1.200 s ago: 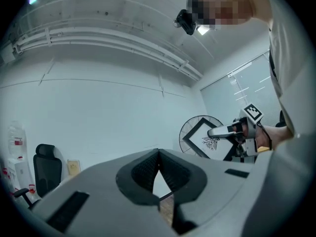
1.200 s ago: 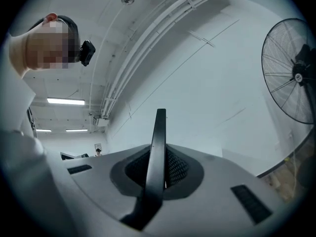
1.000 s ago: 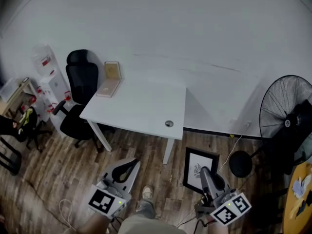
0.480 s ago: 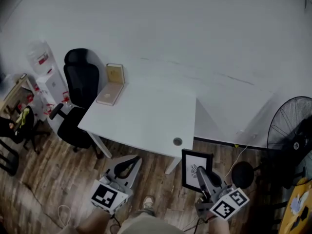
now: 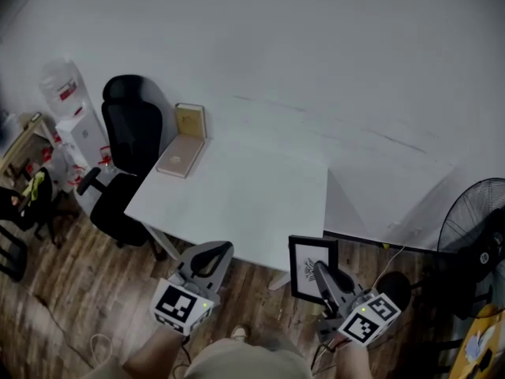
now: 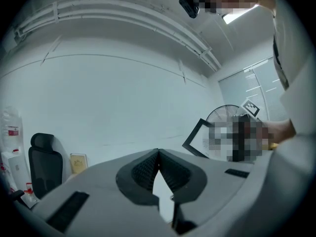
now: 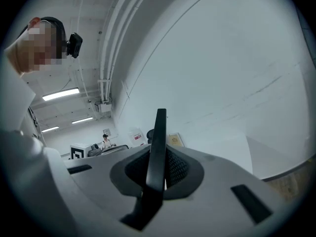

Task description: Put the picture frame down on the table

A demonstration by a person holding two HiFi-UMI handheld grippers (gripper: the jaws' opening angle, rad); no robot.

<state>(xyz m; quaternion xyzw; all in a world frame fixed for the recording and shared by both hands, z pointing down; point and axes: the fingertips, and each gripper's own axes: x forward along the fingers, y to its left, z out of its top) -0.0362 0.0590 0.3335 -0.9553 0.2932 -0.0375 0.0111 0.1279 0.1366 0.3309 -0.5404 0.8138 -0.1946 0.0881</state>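
Note:
A black picture frame point(image 5: 310, 268) with a white print hangs upright in the air, just off the near right corner of the white table point(image 5: 237, 196). My right gripper point(image 5: 324, 279) is shut on its lower right edge. In the right gripper view the frame point(image 7: 158, 147) shows edge-on between the jaws. My left gripper point(image 5: 214, 257) hovers by the table's near edge, shut with nothing in it; its view shows the tips point(image 6: 158, 154) touching and the frame point(image 6: 203, 135) off to the right.
A tan box with its lid raised point(image 5: 184, 140) lies at the table's far left corner. A black office chair point(image 5: 126, 160) stands left of the table, a water dispenser point(image 5: 69, 125) beyond it. A black fan point(image 5: 481, 235) stands at the right. A cable hole sits near the table's front edge.
I have stepped closer to the table. The right gripper lifted the frame from floor level up to the table's near right corner. The left gripper moved forward alongside.

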